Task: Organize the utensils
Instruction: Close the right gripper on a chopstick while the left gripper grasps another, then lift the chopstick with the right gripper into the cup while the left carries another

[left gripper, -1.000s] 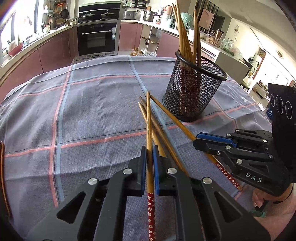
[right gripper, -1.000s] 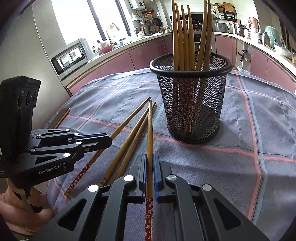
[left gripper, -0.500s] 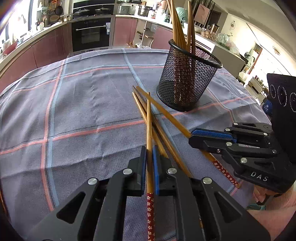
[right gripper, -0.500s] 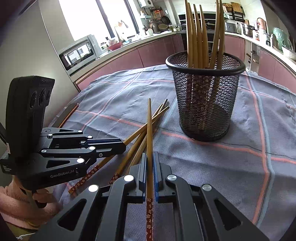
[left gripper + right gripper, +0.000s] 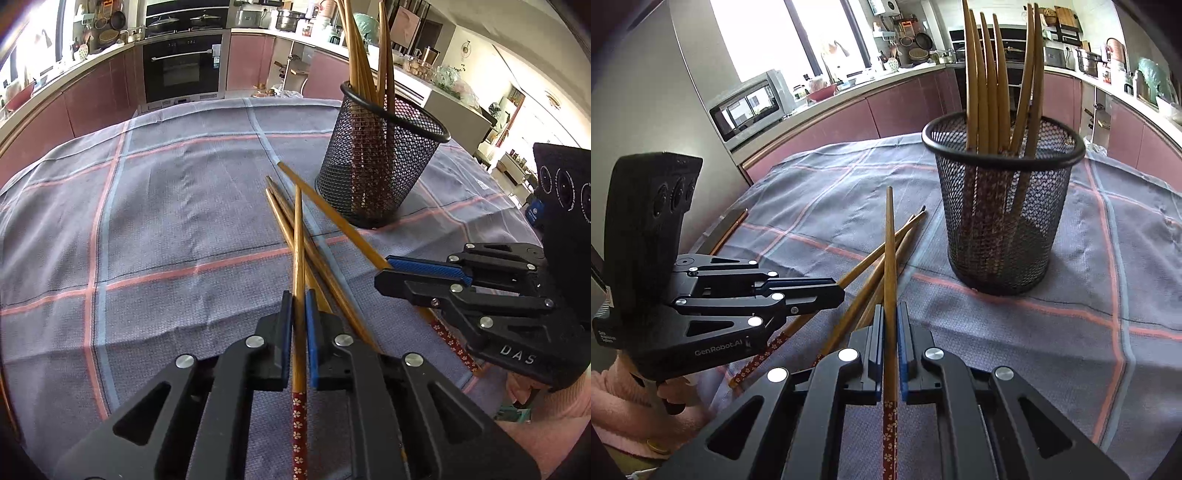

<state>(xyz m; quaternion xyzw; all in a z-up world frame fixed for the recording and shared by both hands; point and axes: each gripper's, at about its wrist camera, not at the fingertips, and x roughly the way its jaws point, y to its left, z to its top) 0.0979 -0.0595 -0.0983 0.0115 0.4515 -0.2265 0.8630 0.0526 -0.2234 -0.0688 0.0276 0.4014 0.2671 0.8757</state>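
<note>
A black mesh cup [image 5: 380, 162] [image 5: 1001, 218] holds several wooden chopsticks upright on the plaid cloth. My left gripper [image 5: 299, 306] is shut on a chopstick [image 5: 298, 251] with a red flowered end, lifted off the cloth. My right gripper [image 5: 891, 321] is shut on another chopstick [image 5: 889, 243], also lifted. Three loose chopsticks [image 5: 325, 218] [image 5: 882, 258] lie on the cloth between the grippers and the cup. The right gripper shows in the left wrist view [image 5: 384, 275], and the left gripper in the right wrist view [image 5: 838, 291].
The grey-blue plaid cloth [image 5: 166, 206] covers a round table. One more chopstick [image 5: 733, 229] lies at the far left table edge. Kitchen counters, an oven [image 5: 181, 70] and a microwave [image 5: 750, 103] stand beyond the table.
Both grippers have lifted their chopsticks off the pile and drawn back and up a little. The cup and the loose chopsticks have not moved.
</note>
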